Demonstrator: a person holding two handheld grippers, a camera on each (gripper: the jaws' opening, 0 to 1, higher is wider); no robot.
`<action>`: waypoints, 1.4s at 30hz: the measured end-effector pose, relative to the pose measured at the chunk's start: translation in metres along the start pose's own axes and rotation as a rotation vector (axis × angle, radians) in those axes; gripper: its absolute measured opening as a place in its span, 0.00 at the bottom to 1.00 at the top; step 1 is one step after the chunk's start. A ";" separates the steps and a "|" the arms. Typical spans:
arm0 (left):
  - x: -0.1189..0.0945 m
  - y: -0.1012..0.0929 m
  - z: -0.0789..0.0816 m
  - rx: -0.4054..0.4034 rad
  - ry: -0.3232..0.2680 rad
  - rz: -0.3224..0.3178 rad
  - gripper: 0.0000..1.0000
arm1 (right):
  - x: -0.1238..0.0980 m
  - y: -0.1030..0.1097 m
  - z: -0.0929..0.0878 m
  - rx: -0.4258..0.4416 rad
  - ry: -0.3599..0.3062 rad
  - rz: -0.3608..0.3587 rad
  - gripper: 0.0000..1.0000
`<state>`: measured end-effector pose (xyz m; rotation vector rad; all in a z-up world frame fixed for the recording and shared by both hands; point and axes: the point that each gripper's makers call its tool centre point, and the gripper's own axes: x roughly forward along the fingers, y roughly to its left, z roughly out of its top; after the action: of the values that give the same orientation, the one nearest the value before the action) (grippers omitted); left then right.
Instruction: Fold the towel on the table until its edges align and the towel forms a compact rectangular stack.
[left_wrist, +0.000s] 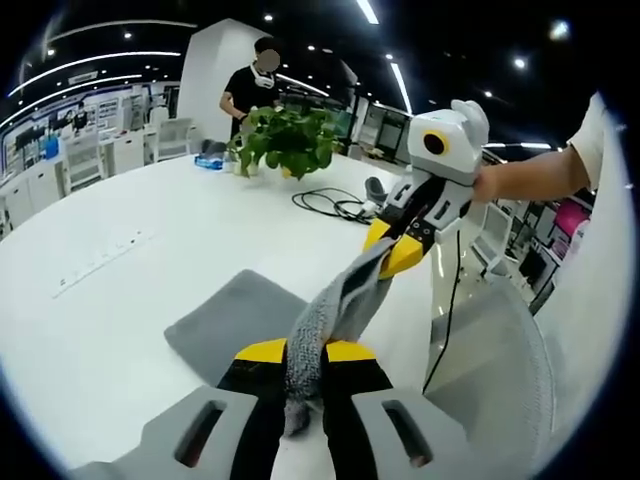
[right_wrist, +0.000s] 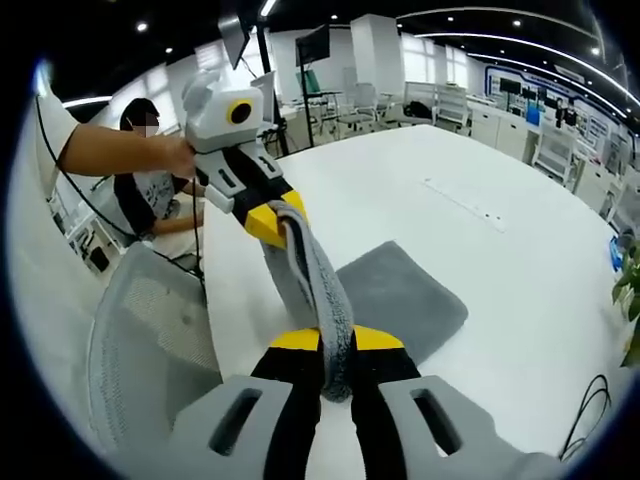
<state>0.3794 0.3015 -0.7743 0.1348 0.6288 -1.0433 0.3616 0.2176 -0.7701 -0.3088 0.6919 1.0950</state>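
Observation:
A grey towel (left_wrist: 235, 322) lies partly on the white table (left_wrist: 120, 290), with one edge lifted and stretched in the air between both grippers. My left gripper (left_wrist: 304, 352) is shut on one end of that raised edge. My right gripper (left_wrist: 398, 243) comes in from the right in the left gripper view, shut on the other end. In the right gripper view my right gripper (right_wrist: 336, 342) pinches the towel (right_wrist: 400, 292), and the left gripper (right_wrist: 272, 215) holds the far end of the taut strip, a person's hand behind it.
A potted green plant (left_wrist: 287, 139) and a black cable (left_wrist: 330, 204) sit at the table's far end. A grey mesh chair (right_wrist: 150, 330) stands by the table edge. A person stands behind the plant; another sits past the chair. A socket strip (left_wrist: 98, 262) is set into the table.

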 end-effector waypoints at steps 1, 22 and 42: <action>0.001 0.002 0.000 0.004 -0.002 0.005 0.12 | 0.000 -0.001 0.001 -0.010 -0.002 -0.006 0.07; 0.017 0.024 0.003 0.073 -0.013 0.073 0.12 | 0.017 -0.041 0.002 -0.277 -0.009 -0.142 0.08; 0.031 0.047 -0.001 0.111 0.008 0.124 0.13 | 0.034 -0.062 0.001 -0.282 -0.003 -0.185 0.08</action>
<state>0.4295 0.3025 -0.8005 0.2719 0.5625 -0.9584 0.4268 0.2144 -0.7973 -0.6014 0.4947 1.0152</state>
